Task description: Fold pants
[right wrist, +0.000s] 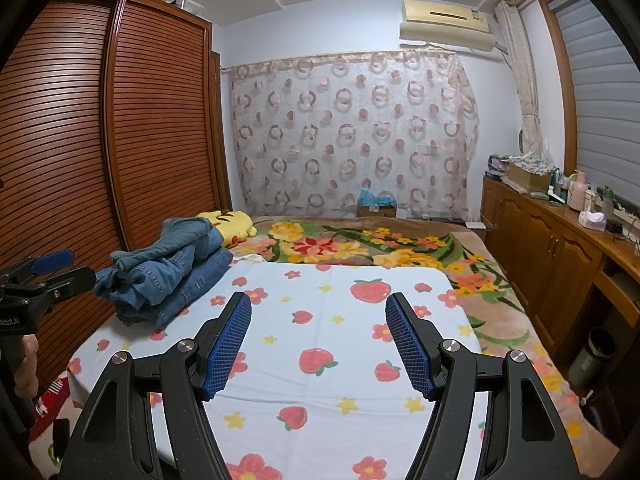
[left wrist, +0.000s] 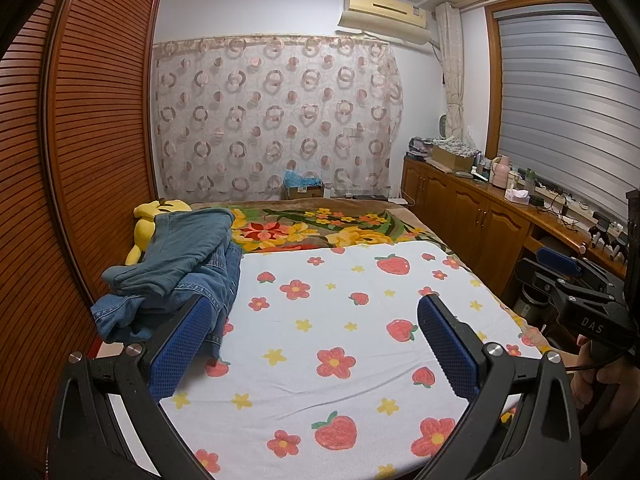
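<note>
A bed is covered by a white sheet [left wrist: 320,320] printed with strawberries and flowers. A heap of blue denim pants [left wrist: 176,272] lies crumpled at the sheet's left edge, close to a slatted wooden wardrobe [left wrist: 80,120]. A yellow plush toy [left wrist: 150,220] sits just beyond the pants, partly under them. The left tool [left wrist: 316,344] hovers over the sheet with its blue-padded jaws spread wide, holding nothing. The right tool [right wrist: 318,336] also hangs above the sheet, jaws apart and empty, well right of the pants.
</note>
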Demonstrator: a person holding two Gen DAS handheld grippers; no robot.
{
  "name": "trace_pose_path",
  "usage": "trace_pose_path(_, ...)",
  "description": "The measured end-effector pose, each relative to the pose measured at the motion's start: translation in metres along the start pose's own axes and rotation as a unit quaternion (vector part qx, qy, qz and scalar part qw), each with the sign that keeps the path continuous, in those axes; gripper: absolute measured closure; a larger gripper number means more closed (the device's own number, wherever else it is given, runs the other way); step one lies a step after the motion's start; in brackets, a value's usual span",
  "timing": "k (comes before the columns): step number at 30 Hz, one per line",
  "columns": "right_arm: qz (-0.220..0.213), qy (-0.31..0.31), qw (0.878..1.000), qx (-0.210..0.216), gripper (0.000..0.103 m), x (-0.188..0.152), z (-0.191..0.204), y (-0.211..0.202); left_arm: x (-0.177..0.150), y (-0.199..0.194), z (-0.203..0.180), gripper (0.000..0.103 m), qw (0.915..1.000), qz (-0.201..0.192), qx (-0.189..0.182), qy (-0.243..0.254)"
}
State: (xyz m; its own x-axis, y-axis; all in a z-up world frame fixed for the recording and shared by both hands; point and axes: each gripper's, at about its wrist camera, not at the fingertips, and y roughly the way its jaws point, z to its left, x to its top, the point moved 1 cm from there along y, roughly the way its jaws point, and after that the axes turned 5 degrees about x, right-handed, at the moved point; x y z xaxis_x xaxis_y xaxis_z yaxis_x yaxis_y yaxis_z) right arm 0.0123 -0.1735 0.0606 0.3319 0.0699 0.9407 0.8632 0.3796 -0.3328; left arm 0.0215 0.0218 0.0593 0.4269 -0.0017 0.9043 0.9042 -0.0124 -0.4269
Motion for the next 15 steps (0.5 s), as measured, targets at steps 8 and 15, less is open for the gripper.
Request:
trace_pose_path(8,0.0,0.0,1.0,0.0,0.031,-0.0001,0.0002,-0.0006,-0.0004,0.0001,-0.0003,0.0,1.0,-0.001,0.0,0.0)
trace_pose_path(15,-0.001,0.0,1.0,0.0,0.031,-0.0006,0.0006,-0.0008,-0.0002,0.0002,-0.0004,0.0,1.0,-0.001,0.0,0.0)
